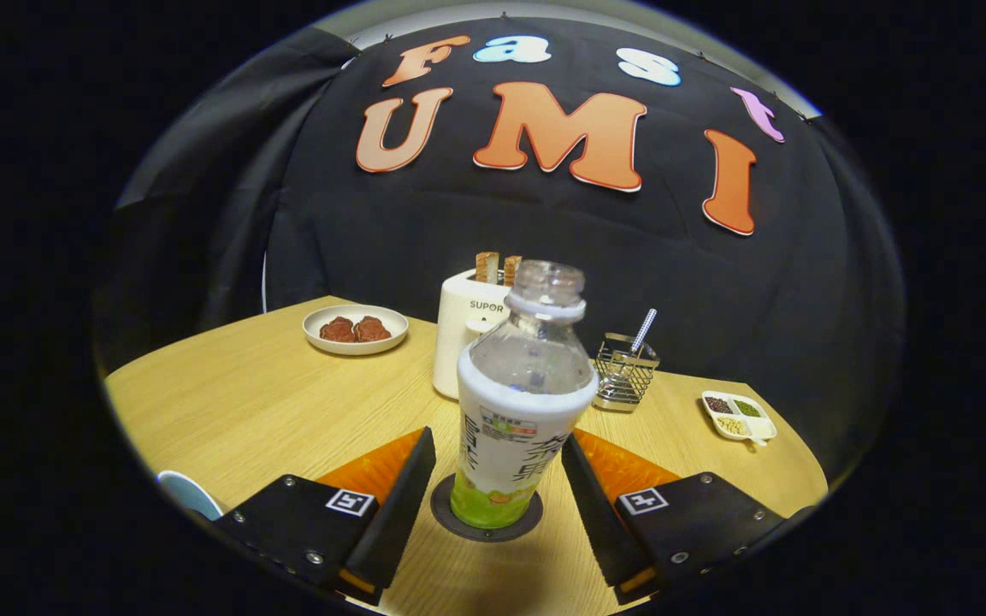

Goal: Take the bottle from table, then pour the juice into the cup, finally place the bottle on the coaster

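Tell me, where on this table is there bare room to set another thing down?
The widest bare wood lies between the plate of food and the tool. A smaller patch sits between the wire rack and the seed dish. It is crowded around the toaster and the bottle, standing on its coaster between the open fingers.

The white toaster (465,346), at 11 o'clock from the bottle (520,402), has the word "SUPOR" on its front. The bottle's wrap has printed writing, but it is turned sideways and too small to read. The claw (497,448) stands open, one finger at 3 o'clock and one at 9 o'clock of the bottle, and each finger has a small black-and-white square sign (350,501) on top.
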A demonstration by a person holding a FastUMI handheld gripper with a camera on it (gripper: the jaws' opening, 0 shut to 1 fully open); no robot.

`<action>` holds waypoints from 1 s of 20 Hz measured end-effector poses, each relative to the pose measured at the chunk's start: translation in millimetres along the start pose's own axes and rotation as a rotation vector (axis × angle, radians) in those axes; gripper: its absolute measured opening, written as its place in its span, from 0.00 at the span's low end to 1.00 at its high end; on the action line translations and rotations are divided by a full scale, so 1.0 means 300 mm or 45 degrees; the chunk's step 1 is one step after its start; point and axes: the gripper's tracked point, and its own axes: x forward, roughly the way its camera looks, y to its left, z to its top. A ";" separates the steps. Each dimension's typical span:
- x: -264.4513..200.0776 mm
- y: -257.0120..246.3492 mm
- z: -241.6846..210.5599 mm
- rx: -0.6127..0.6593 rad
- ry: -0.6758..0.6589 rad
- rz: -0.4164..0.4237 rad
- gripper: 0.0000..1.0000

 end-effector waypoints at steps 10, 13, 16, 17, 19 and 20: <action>-0.401 -0.190 0.270 0.058 -0.260 0.000 0.94; -0.571 -0.278 0.363 0.041 -0.362 -0.017 0.95; -0.738 -0.368 0.420 0.026 -0.434 -0.069 0.95; -0.788 -0.389 0.439 0.024 -0.457 -0.080 0.95; -0.888 -0.412 0.475 0.042 -0.493 -0.093 0.95; -0.932 -0.416 0.487 0.053 -0.505 -0.094 0.95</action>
